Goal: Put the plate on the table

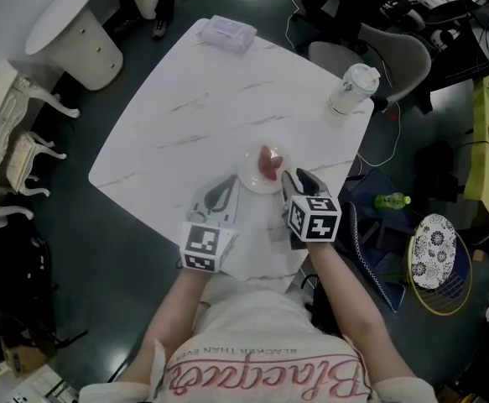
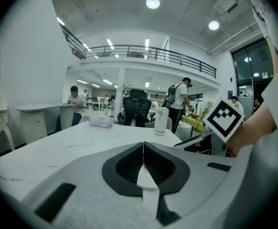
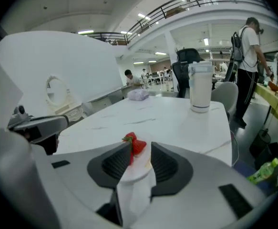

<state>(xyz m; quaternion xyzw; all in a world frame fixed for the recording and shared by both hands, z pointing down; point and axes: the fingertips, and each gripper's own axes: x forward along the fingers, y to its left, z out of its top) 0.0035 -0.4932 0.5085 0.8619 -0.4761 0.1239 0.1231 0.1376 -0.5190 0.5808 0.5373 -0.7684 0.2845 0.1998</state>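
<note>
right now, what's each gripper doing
left gripper: closed, apparently on the plate rim
right gripper: open, plate edge between its jaws, not gripped

The plate lies on the desk near its lower edge, at the frame's lower centre, with strawberries on it. The left tongs sit just left of the plate. The right tongs sit just right of it, with its rim between their jaws. A lidded cup stands at the desk's right corner. A wipes pack lies at the top corner. A chair stands behind the cup.
</note>
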